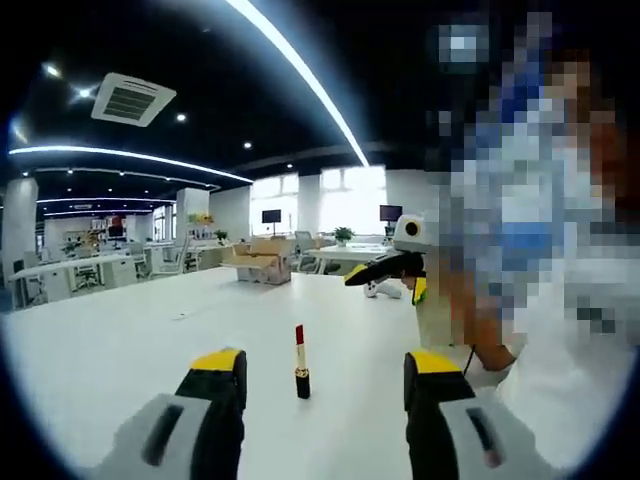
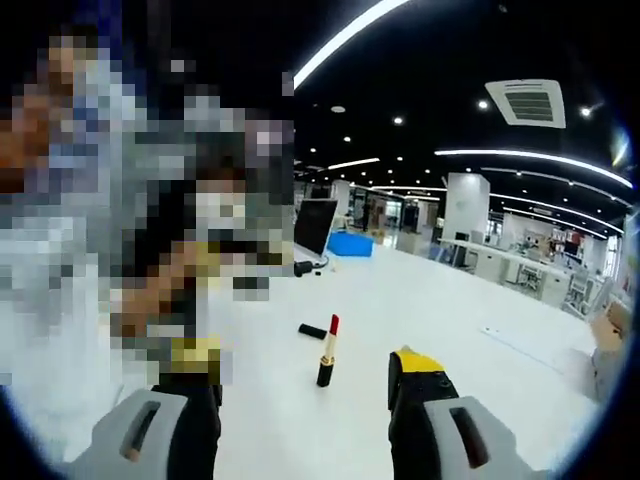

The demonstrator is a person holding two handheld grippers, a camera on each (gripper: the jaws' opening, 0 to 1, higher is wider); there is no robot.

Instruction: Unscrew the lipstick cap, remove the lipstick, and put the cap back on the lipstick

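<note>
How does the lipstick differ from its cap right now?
The lipstick stands upright on the white table; the cap lies on its side just behind it. The lipstick shows a red tip, a gold band and a dark base; the cap is plain black. The lipstick is taller than the cap is long. Both sit on the table, free of either gripper.

a white table (image 1: 120, 340) stretches away into an open office. on it in the left gripper view sits a cardboard box (image 1: 262, 262), with desks (image 1: 70, 272), chairs and a plant (image 1: 343, 235) beyond. a ceiling vent (image 1: 132, 99) and light strip (image 1: 300, 75) hang overhead. in the right gripper view a dark monitor (image 2: 314, 227) stands by a blue box (image 2: 350, 244).
</note>
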